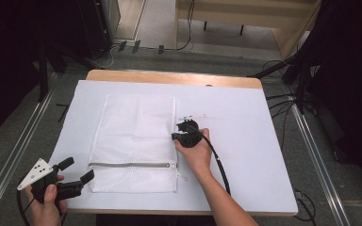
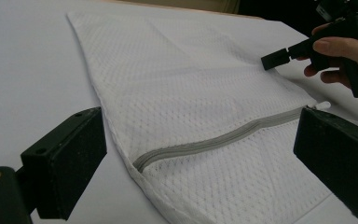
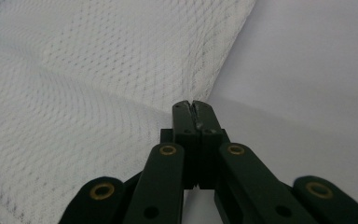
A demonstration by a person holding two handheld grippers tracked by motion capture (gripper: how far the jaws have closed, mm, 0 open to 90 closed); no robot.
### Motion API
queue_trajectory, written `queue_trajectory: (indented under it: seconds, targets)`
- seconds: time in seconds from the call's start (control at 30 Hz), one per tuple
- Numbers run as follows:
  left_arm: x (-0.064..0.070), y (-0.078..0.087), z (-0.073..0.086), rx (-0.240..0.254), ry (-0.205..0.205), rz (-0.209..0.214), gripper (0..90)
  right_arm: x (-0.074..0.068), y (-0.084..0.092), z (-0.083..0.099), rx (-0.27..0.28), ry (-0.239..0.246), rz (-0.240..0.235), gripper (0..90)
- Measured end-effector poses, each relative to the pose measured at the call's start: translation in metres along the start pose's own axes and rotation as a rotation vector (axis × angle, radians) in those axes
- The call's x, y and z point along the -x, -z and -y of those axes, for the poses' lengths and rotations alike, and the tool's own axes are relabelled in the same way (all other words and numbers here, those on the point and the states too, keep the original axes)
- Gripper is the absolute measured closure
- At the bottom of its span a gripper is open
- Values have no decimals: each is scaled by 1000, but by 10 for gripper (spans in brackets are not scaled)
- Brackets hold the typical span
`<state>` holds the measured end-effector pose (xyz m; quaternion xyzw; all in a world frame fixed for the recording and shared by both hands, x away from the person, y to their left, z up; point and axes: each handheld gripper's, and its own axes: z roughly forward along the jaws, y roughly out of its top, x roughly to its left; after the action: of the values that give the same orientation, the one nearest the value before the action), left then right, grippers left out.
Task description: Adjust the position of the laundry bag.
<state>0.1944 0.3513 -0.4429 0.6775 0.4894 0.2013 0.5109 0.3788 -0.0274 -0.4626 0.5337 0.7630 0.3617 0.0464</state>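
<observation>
A white mesh bag (image 1: 134,136) lies flat on the white-covered table (image 1: 250,155), with its grey zipper (image 1: 132,165) closed across the near end. My right gripper (image 1: 185,130) is shut, and its tips rest at the bag's right edge (image 3: 193,106); whether any mesh is pinched between them is unclear. My left gripper (image 1: 78,170) hovers open off the table's front left corner and points at the bag's zipper end (image 2: 223,137). In the left gripper view the white zipper pull (image 2: 321,105) sits at the zipper's far end, and the right gripper (image 2: 277,59) hangs just over the mesh.
A small white strip (image 1: 192,116) lies on the table just beyond the right gripper. The right gripper's cable (image 1: 219,165) trails back along the forearm. A bare wooden edge (image 1: 169,76) runs along the table's far side, and metal rails (image 1: 311,141) flank it.
</observation>
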Motion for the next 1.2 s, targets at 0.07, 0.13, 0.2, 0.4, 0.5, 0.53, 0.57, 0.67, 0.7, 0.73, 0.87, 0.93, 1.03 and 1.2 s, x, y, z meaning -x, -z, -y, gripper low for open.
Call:
queue_trajectory:
  seconds: [0.07,0.13,0.2,0.4,0.5,0.53,0.57,0.67,0.7,0.73,0.87,0.93,1.03,1.2]
  targets:
    - [1,-1,0,-2,0,-1,25,4,4,3,7,2,-7,900]
    - [2,-2,1,-9,-5,2,25,9,8,6,15,-5,-6,900]
    - [4,-2,1,-9,-6,3,25,15,13,10,18,-2,1,900]
    - [7,-6,2,-23,-5,12,25,36,30,19,26,16,23,900]
    - [8,-7,3,-22,-2,14,25,44,36,22,34,14,33,900]
    - [9,-7,3,-28,-1,16,25,54,43,24,49,7,43,900]
    - [10,-8,3,-28,1,16,25,58,45,24,47,5,48,900]
    - [12,-10,4,-31,3,25,25,72,50,25,54,-14,63,900]
    - [12,-11,4,-34,3,27,25,77,51,24,55,-21,69,900]
    - [13,-12,4,-39,2,28,25,80,52,24,59,-28,71,900]
    - [17,-14,6,-44,2,29,25,91,52,21,61,-29,90,900]
    - [18,-15,6,-51,0,30,25,95,50,18,67,-1,108,900]
    - [19,-17,6,-55,-2,36,25,101,46,15,79,2,134,900]
    - [19,-18,7,-60,-3,42,25,105,43,15,80,-15,139,900]
